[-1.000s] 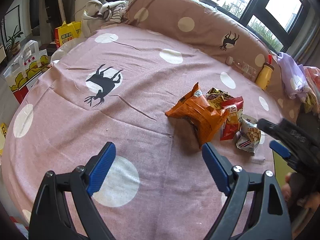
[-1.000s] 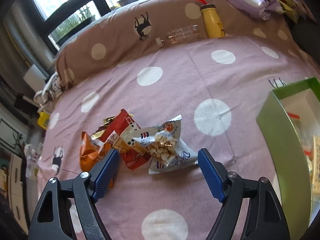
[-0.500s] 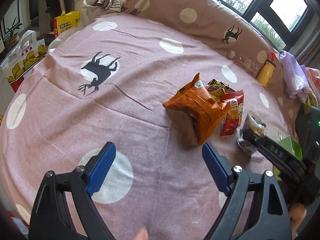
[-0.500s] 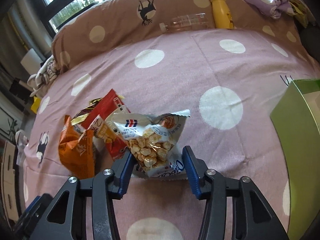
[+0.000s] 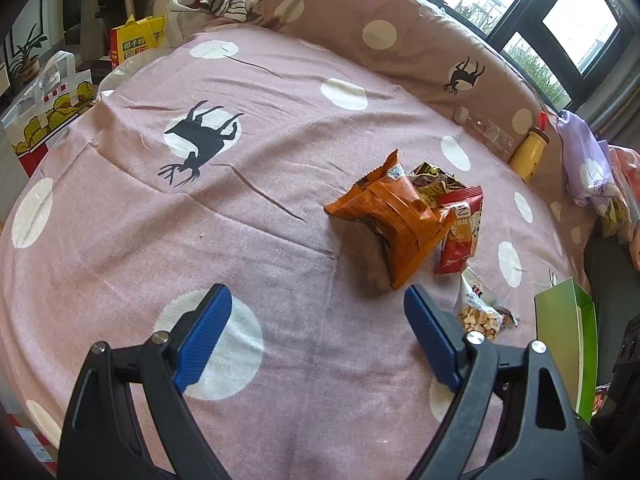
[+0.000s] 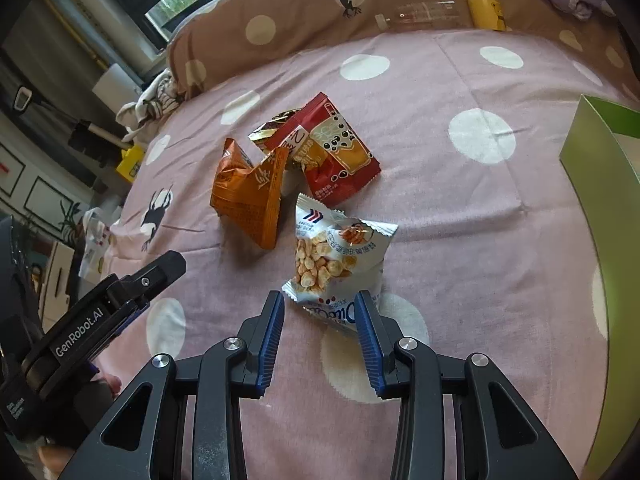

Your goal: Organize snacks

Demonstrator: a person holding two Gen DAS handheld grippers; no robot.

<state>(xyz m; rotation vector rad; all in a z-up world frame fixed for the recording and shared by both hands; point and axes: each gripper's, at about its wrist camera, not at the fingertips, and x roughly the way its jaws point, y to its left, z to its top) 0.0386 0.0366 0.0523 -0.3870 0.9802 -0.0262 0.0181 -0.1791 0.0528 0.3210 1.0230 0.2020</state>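
Note:
A white bag of puffed snacks [image 6: 336, 256] sits in my right gripper [image 6: 319, 300], whose blue pads are shut on its lower edge. In the left wrist view that bag [image 5: 480, 312] is off the pile, close to the green box [image 5: 564, 340]. An orange bag [image 6: 248, 196], a red bag [image 6: 336, 160] and a gold-and-dark packet [image 6: 272, 128] stay bunched on the pink dotted bedspread [image 6: 440, 208]. My left gripper [image 5: 316, 296] hovers open over the bedspread, just short of the orange bag [image 5: 396, 216], with nothing between its fingers.
The green box [image 6: 600, 184] stands open at the right edge of the bed. A yellow bottle [image 6: 484, 0] and a clear bottle [image 6: 424, 12] lean on the brown bolster. Purple cloth [image 5: 588, 168] lies far right; shopping bags [image 5: 48, 112] stand beside the bed.
My right gripper went from open to shut on the white snack bag and has drawn it away from the pile toward the green box. The left gripper stayed in place.

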